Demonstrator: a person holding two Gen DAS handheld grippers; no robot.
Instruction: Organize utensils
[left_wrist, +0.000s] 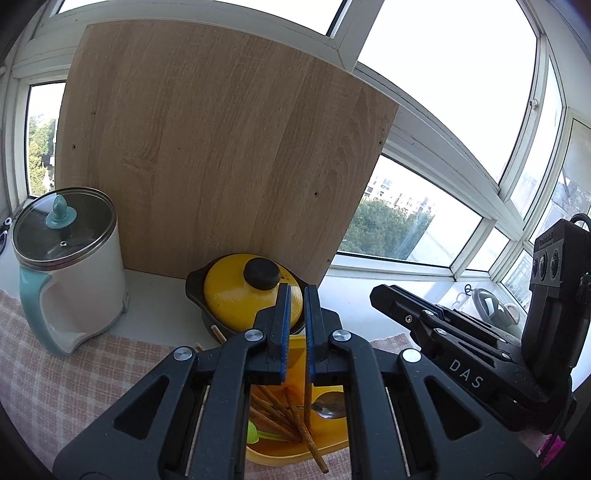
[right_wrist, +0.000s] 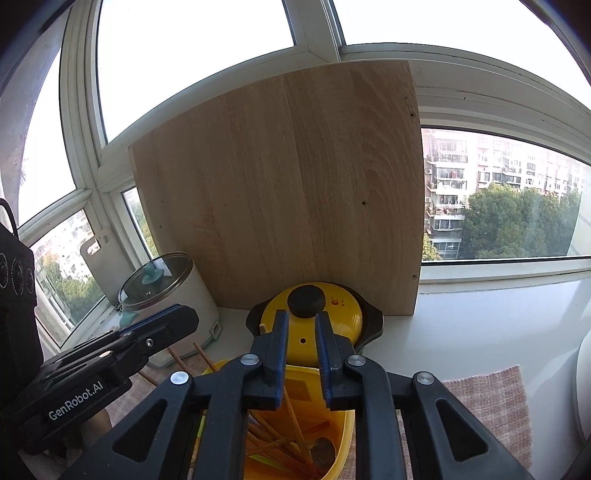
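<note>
Yellow tray (left_wrist: 295, 452) of chopsticks (left_wrist: 275, 411), overhung by left gripper (left_wrist: 296, 332) and right gripper (right_wrist: 301, 349), both slightly parted, empty: loose sticks risk being scattered.

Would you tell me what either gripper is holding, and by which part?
Nothing, seemingly: left gripper and right gripper both show empty gaps between their pads; the chopsticks lie in the yellow container below.

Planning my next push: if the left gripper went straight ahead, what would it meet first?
Probably the yellow pot lid with the black knob, straight past the left gripper; depth is unclear.
</note>
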